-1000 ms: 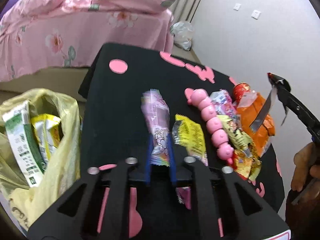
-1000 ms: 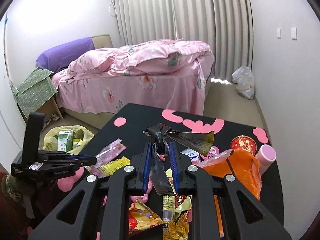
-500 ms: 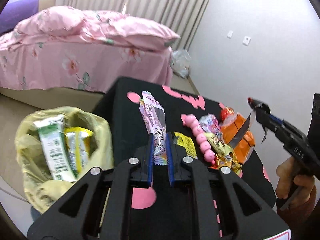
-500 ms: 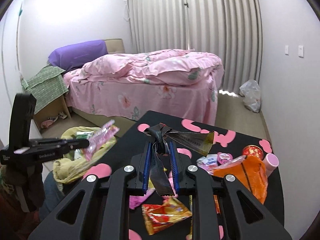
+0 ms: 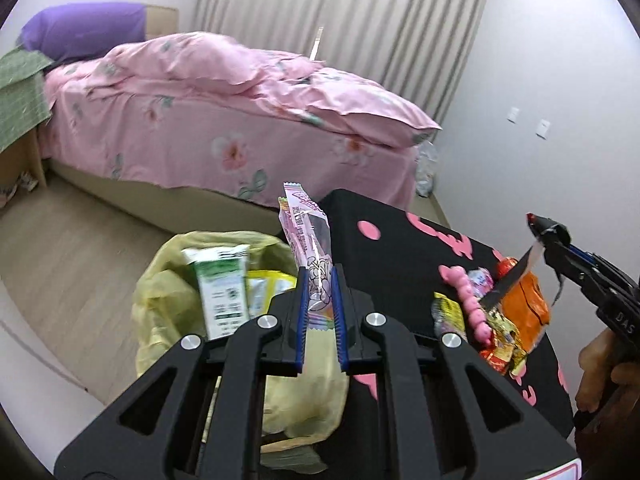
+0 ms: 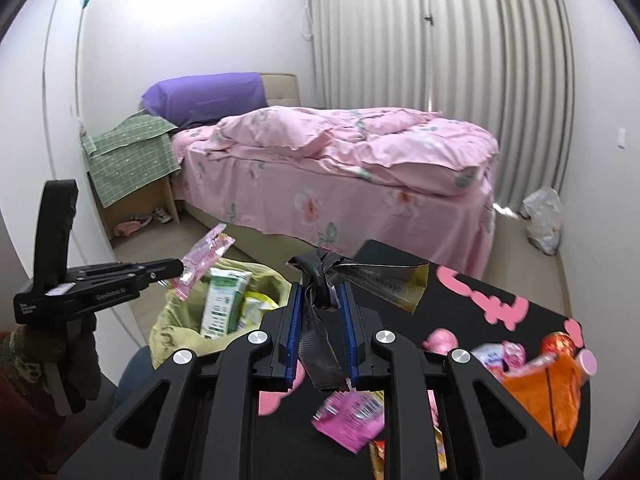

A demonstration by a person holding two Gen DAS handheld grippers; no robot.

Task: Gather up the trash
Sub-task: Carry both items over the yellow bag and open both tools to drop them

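Note:
My left gripper (image 5: 320,292) is shut on a pink snack wrapper (image 5: 308,240) and holds it in the air over the right rim of the yellow trash bag (image 5: 168,280). The bag holds a green-and-white carton (image 5: 222,284) and a yellow packet. In the right wrist view the left gripper (image 6: 176,268) holds the wrapper (image 6: 204,256) just above the bag (image 6: 176,320). My right gripper (image 6: 320,312) is shut on a dark foil wrapper (image 6: 360,280), raised over the black table (image 6: 500,276); it also shows in the left wrist view (image 5: 540,232).
Loose wrappers (image 5: 500,332), an orange packet (image 5: 524,304) and a pink bead toy (image 5: 468,300) lie on the black table's right part (image 5: 392,280). A magenta packet (image 6: 352,416) lies near its front. A pink bed (image 5: 224,128) stands behind. A white bag (image 6: 544,220) sits by the curtain.
My left gripper has lifted the pink wrapper off the table and carried it left to above the yellow bag. My right gripper has also swung left and up with the foil wrapper.

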